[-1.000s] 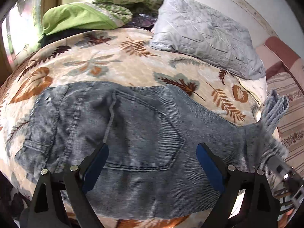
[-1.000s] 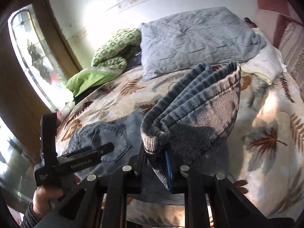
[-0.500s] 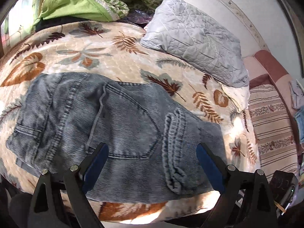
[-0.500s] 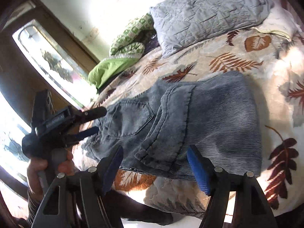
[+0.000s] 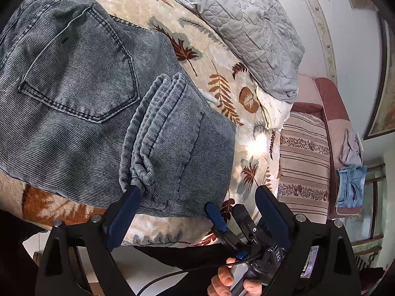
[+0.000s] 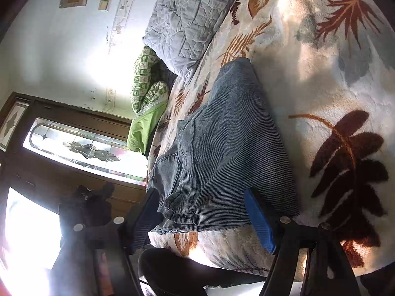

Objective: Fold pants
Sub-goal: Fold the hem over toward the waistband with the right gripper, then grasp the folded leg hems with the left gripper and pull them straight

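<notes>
Pants (image 5: 81, 93) lying folded on the leaf-print bed (image 5: 217, 56), hem ends (image 5: 158, 123) doubled back over the seat, near the bed's front edge. Left gripper (image 5: 197, 207) hovering with jaws apart, holding nothing; right gripper (image 6: 205, 218) likewise spread, jaws having just been opening, nothing pinched between them. Risk: bunched hem ends sliding askew or slipping off the edge, given loose stacking.

The right gripper (image 6: 205, 217) stands open at the bed's near edge, its blue-padded fingers (image 6: 259, 222) either side of the folded pants' (image 6: 229, 148) near end, not pressing it. The pants lie on the leaf-print blanket (image 6: 333, 74). Beyond them are a grey pillow (image 6: 187, 17) and a green quilt (image 6: 145, 103), with a window (image 6: 81, 148) at left.
</notes>
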Demonstrator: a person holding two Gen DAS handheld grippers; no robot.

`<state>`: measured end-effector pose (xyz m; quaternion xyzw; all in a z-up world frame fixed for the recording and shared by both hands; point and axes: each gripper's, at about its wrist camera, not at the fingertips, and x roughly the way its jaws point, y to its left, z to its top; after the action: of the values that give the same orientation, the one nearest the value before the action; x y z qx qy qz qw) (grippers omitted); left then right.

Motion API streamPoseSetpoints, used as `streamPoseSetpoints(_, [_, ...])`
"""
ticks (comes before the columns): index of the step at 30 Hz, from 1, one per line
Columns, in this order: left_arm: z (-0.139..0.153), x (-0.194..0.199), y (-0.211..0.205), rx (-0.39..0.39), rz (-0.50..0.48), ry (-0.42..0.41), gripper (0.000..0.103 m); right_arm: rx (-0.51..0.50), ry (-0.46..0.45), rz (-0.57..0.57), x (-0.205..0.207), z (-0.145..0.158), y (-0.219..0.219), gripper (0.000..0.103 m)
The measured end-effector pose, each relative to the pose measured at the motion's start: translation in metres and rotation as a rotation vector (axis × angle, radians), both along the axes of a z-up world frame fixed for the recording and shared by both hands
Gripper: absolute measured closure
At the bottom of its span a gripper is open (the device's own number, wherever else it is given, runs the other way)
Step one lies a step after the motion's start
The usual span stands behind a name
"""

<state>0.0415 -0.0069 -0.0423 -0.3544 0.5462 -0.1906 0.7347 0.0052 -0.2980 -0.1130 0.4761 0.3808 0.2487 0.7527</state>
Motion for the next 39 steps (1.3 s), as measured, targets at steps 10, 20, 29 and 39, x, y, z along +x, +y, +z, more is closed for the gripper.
streamPoseSetpoints(10, [-0.032, 0.013, -0.004, 0.115, 0.052, 0.085, 0.044, 0.039, 0.000, 0.009, -0.005, -0.004, -0.003, 0.029])
streamPoseSetpoints(20, [-0.014, -0.017, -0.005, 0.238, 0.031, -0.033, 0.094, 0.018, -0.008, 0.004, -0.009, 0.001, -0.005, 0.029])
streamPoseSetpoints(29, [-0.051, -0.012, 0.009, 0.231, 0.051, 0.043, 0.092, -0.065, -0.106, -0.015, -0.011, 0.047, -0.010, 0.027])
streamPoseSetpoints(39, [-0.003, 0.002, 0.018, 0.238, 0.025, -0.072, 0.067, -0.004, 0.080, 0.049, 0.036, 0.000, -0.008, 0.025])
